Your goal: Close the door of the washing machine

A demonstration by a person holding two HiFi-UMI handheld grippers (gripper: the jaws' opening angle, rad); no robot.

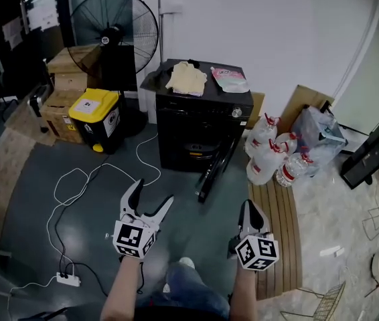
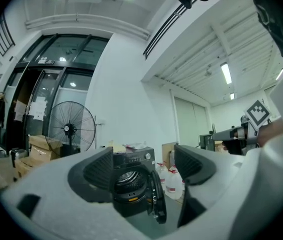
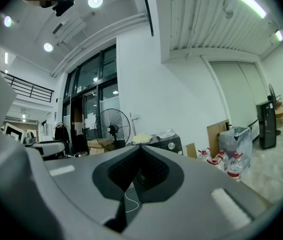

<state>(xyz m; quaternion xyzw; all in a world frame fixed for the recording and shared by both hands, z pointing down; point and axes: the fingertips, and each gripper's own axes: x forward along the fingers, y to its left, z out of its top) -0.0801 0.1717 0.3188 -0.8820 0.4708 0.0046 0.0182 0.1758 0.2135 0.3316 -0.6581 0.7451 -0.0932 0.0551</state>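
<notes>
The left gripper (image 1: 155, 191) has its fingers (image 2: 99, 171) spread wide, with nothing between them. The right gripper (image 1: 250, 207) has its fingers (image 3: 131, 174) pressed together, empty. Both hang over the floor (image 1: 35, 199), well apart from the washing machine (image 1: 196, 136). Its door (image 1: 216, 169) stands swung open, baring the drum (image 2: 126, 178). A cloth (image 1: 186, 77) and a pouch (image 1: 230, 79) lie on its top.

Washing machine (image 3: 169, 143) mostly behind right gripper (image 3: 139, 154)
</notes>
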